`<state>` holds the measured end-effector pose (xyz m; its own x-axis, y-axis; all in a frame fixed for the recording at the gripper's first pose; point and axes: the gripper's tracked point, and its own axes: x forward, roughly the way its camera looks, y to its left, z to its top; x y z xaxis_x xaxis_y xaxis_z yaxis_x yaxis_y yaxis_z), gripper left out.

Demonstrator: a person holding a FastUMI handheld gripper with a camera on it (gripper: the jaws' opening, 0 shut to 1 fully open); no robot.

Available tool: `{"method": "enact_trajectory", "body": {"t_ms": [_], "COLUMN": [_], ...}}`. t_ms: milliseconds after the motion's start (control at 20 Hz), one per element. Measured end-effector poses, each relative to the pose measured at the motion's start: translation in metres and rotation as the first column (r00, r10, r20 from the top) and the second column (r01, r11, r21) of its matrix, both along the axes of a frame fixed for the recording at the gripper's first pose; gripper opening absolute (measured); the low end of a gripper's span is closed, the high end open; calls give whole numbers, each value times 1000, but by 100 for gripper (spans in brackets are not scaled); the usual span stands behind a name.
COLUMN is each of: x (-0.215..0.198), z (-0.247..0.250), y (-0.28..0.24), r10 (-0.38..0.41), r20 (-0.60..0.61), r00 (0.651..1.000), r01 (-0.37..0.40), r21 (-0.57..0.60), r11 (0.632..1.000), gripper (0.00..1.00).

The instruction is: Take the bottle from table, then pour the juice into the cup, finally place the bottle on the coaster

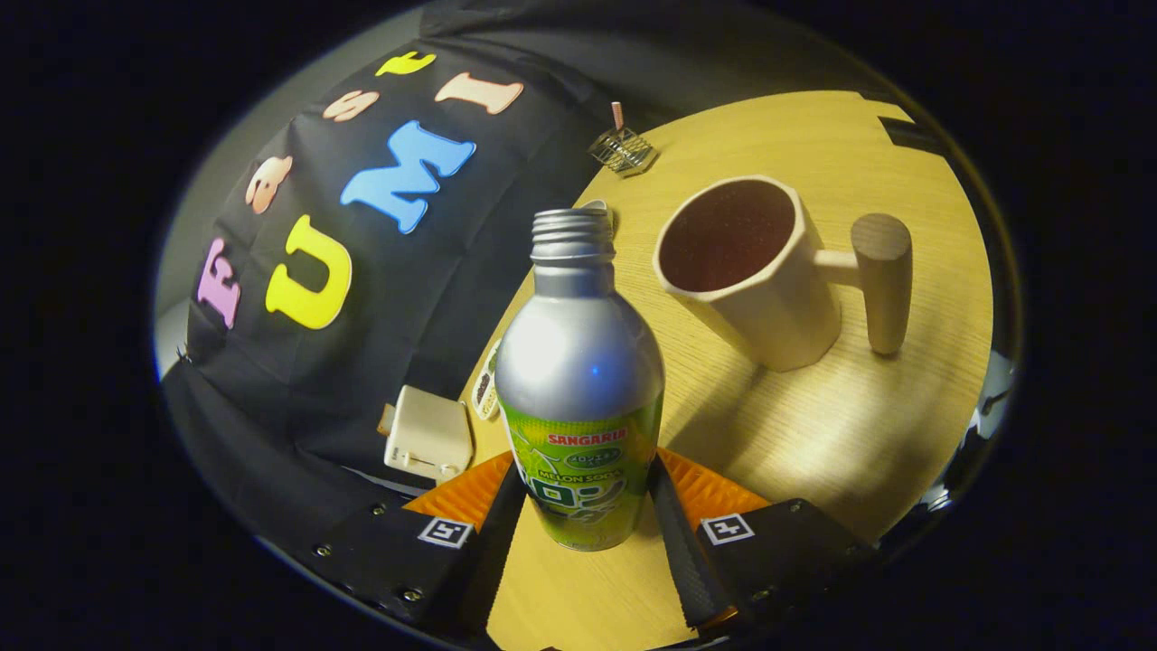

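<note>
A silver metal bottle (578, 362) with a green label and an open threaded neck stands between my fingers, uncapped. My gripper (587, 475) is shut on the bottle, with both fingers pressing on its lower labelled part. The whole scene looks tilted from here. Beyond the fingers and to the right, a cream cup (777, 307) with a wooden peg handle (881, 280) stands on the wooden table (813, 434); its inside looks dark. A flat pale patterned piece (486, 384) peeks out from behind the bottle at the table's left edge; I cannot tell what it is.
A small wire basket (622, 149) sits at the far edge of the table. A cream toaster-like box (427, 438) lies to the left of the fingers against the black cloth wall (362, 316). Bare wood lies between the bottle and the cup.
</note>
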<state>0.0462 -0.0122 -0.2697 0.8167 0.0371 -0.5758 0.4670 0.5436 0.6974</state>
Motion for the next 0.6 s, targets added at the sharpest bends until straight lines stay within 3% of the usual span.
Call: {"method": "enact_trajectory", "body": {"t_ms": [250,600], "x": [10,41], "z": [-1,14], "y": [3,-2], "r10": [37,14], "r20": [0,61], "r00": [999,998], "r01": [-37,7], "r21": [-176,-329], "r11": [984,944], "gripper": [77,77]}}
